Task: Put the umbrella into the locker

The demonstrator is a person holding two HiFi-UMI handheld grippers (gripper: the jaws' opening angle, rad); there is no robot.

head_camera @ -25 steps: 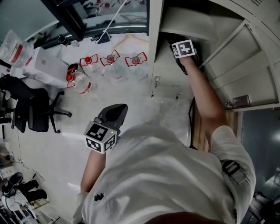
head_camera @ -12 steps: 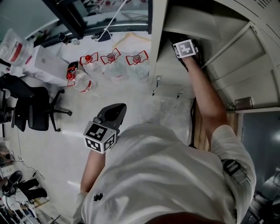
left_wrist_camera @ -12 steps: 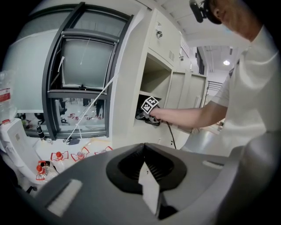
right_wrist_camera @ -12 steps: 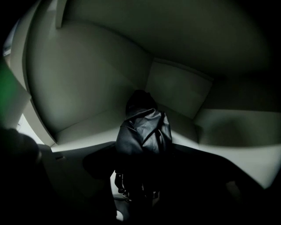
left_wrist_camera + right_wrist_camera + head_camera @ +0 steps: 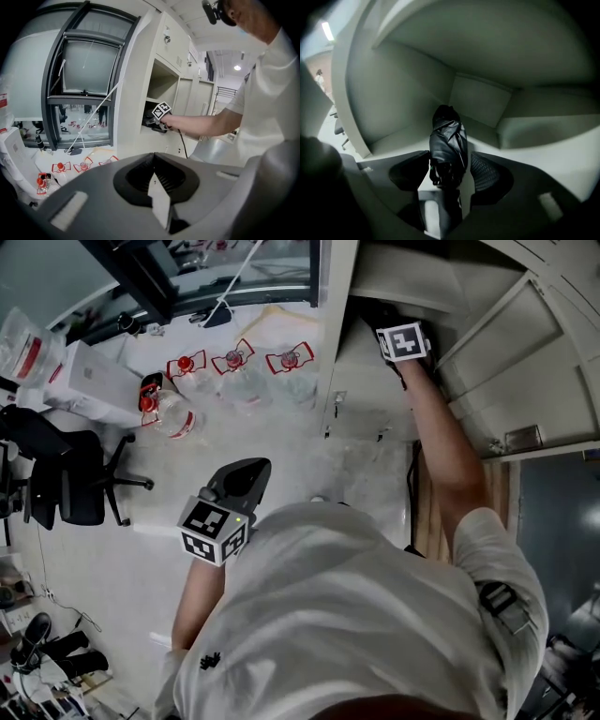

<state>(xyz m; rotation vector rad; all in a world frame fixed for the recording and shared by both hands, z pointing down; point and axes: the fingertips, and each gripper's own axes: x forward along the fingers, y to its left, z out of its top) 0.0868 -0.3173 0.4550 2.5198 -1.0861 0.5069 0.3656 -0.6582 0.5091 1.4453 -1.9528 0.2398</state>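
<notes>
A folded black umbrella (image 5: 449, 145) lies on the shelf inside the open locker compartment (image 5: 483, 101), its end pointing to the back wall. My right gripper (image 5: 450, 159) is reached into that compartment, jaws wide on either side of the umbrella's near end, with a gap showing at the right pad (image 5: 483, 169). The head view shows this gripper (image 5: 392, 326) at the locker (image 5: 375, 282) mouth, arm stretched out. My left gripper (image 5: 246, 474) hangs in front of my chest over the floor with nothing in it, and its pads (image 5: 154, 166) meet.
Several large water bottles (image 5: 234, 367) with red caps lie on the floor by the window (image 5: 84, 84). A black office chair (image 5: 66, 474) stands at the left. The open locker door (image 5: 525, 381) is to the right of my arm, and a dark cable (image 5: 411, 484) hangs below.
The right gripper has shifted slightly at the locker mouth. The left gripper has stayed where it was.
</notes>
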